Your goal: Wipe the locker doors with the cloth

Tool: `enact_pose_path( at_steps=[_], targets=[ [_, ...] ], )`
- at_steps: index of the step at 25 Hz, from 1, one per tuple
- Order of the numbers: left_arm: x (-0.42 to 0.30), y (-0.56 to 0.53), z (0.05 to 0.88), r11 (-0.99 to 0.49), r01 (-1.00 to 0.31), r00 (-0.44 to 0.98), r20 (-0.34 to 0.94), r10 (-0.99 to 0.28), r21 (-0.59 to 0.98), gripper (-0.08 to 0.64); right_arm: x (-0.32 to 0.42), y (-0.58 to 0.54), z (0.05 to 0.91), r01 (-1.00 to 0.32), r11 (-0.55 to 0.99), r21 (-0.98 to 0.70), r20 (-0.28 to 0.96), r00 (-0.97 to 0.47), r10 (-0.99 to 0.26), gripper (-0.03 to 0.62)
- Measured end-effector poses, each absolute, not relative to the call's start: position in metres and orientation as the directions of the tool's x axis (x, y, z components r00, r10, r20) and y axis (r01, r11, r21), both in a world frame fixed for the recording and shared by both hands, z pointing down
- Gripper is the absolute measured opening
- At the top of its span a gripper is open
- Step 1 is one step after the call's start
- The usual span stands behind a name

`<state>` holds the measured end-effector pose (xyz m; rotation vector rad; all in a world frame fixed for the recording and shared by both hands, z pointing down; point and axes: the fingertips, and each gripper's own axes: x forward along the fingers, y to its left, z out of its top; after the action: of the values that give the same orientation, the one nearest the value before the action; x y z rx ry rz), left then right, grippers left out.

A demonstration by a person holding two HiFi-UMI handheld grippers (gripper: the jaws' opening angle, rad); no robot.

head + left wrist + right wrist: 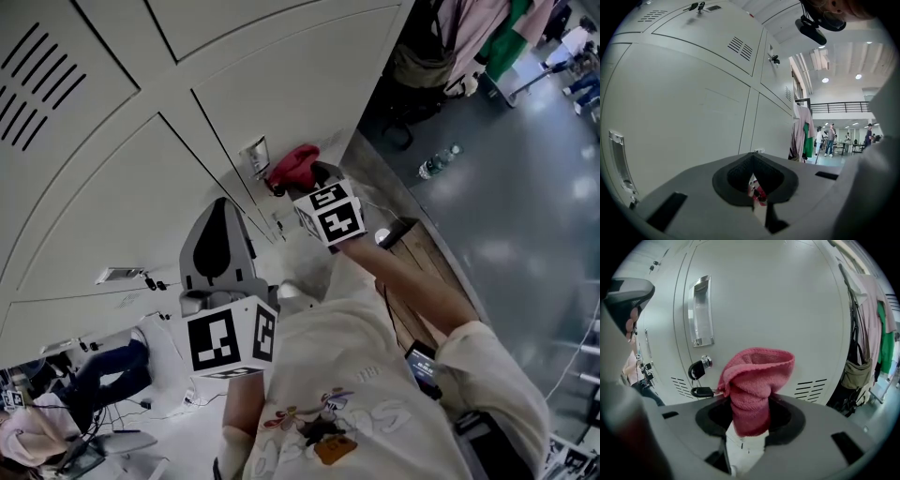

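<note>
Pale grey locker doors (pixel 122 169) fill the left of the head view. My right gripper (pixel 305 173) is shut on a bunched pink-red cloth (pixel 292 162), which is held up against a door just right of a metal recessed handle (pixel 255 157). In the right gripper view the cloth (pixel 757 380) sticks out of the jaws in front of the door (pixel 787 310); whether it touches is unclear. The handle (pixel 700 310) and a key with a black fob (pixel 698 371) are to its left. My left gripper (pixel 216 246) is held lower, close to a door (pixel 684 117), jaws together with nothing in them.
Hanging clothes and a bag (pixel 469 37) stand past the end of the lockers, and a water bottle (pixel 438 162) lies on the glossy floor. A seated person (pixel 94 384) is at the lower left. Distant people (pixel 829 140) stand in the hall.
</note>
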<state>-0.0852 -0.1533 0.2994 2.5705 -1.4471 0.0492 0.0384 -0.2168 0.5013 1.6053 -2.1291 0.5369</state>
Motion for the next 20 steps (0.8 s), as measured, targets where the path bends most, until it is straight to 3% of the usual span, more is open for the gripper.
enact_pose_path(
  at_steps=[20],
  targets=[
    [-0.083,-0.155,0.299,-0.522,-0.838,0.541,0.118,-0.833,0.158,0.006,0.038,-0.217,0.419,-0.948,0.311,-0.066,0.471,-0.304,-0.828,0.179]
  ],
)
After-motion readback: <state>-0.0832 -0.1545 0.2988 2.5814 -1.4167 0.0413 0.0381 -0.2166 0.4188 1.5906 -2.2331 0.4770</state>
